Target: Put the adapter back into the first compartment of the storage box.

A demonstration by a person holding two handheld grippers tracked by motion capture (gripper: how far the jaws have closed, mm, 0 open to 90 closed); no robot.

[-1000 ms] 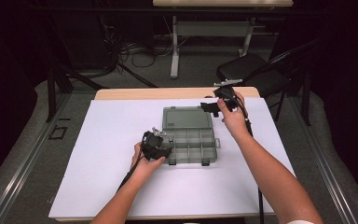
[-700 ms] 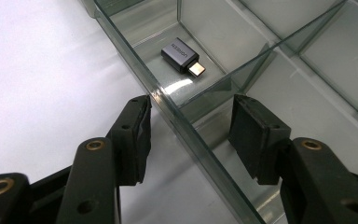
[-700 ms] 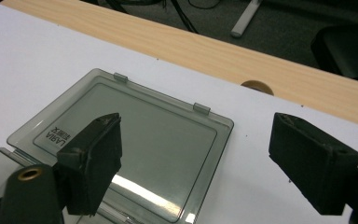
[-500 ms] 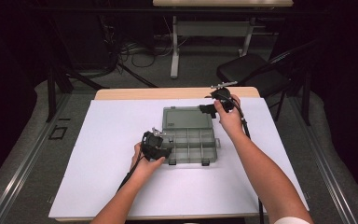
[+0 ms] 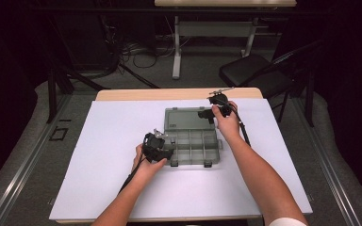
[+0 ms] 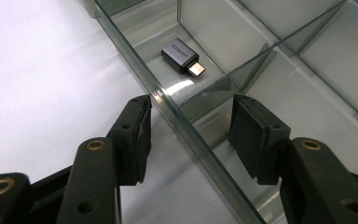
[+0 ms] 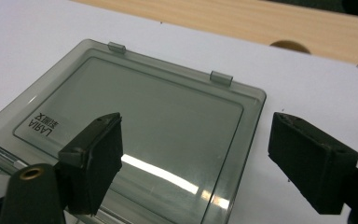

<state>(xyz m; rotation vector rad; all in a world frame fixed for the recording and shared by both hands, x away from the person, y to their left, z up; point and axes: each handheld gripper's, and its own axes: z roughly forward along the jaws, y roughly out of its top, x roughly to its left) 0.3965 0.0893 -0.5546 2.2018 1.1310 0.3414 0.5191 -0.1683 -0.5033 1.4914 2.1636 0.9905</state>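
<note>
Left hand-held gripper (image 6: 191,135) straddles the smoky clear plastic organiser box's (image 5: 193,146) front wall, jaws apart, likely steadying it; right hand-held gripper (image 7: 196,158) gapes above the flat-open lid (image 7: 135,126), seemingly to close it.

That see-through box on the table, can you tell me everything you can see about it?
The box looks like clear, grey-tinted plastic, split by thin walls into compartments. Its lid lies flipped open flat behind it, with two small latch tabs and a printed label. One compartment holds a small dark adapter with a metal plug. It sits on the white table cover. The left hand-held gripper straddles its side wall, open; the right hand-held gripper hovers open over the lid.
</note>
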